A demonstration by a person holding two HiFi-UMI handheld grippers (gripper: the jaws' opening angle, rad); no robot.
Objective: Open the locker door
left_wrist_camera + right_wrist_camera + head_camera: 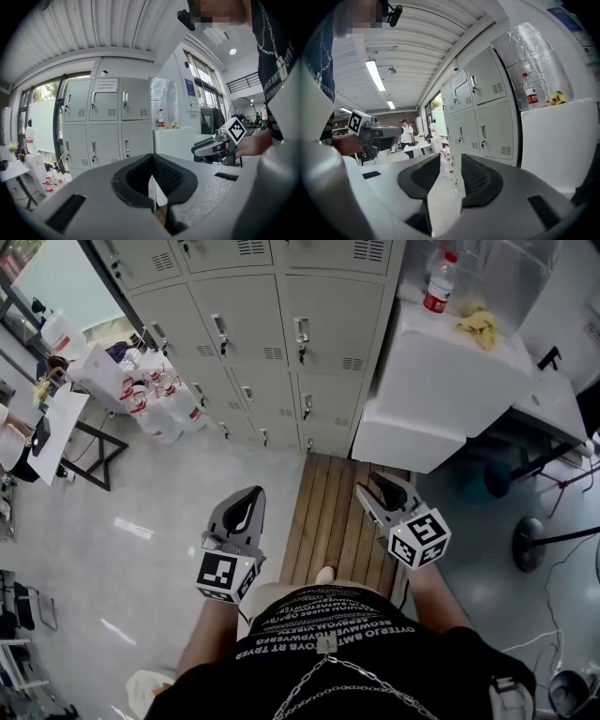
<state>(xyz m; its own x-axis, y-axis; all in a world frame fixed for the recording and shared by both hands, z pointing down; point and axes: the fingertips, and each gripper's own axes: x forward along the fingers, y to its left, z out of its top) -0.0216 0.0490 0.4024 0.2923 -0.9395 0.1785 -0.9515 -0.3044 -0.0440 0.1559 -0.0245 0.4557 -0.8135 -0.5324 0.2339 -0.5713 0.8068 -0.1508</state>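
The grey lockers (281,343) stand ahead with all visible doors closed, each with a small handle (302,334). They also fill the middle of the left gripper view (105,126) and the right half of the right gripper view (487,112). My left gripper (248,495) is held low, well short of the lockers; its dark pads meet at the tip (152,157), holding nothing. My right gripper (380,486) is level with it over the wooden strip, its jaws (451,159) apart with only floor showing between them.
A white cabinet (441,381) stands right of the lockers, with a bottle (439,282) and a yellow object (480,326) on it. Plastic jugs (155,399) sit on the floor at the lockers' left. A table (56,427) is far left, and a wooden floor strip (328,512) lies underfoot.
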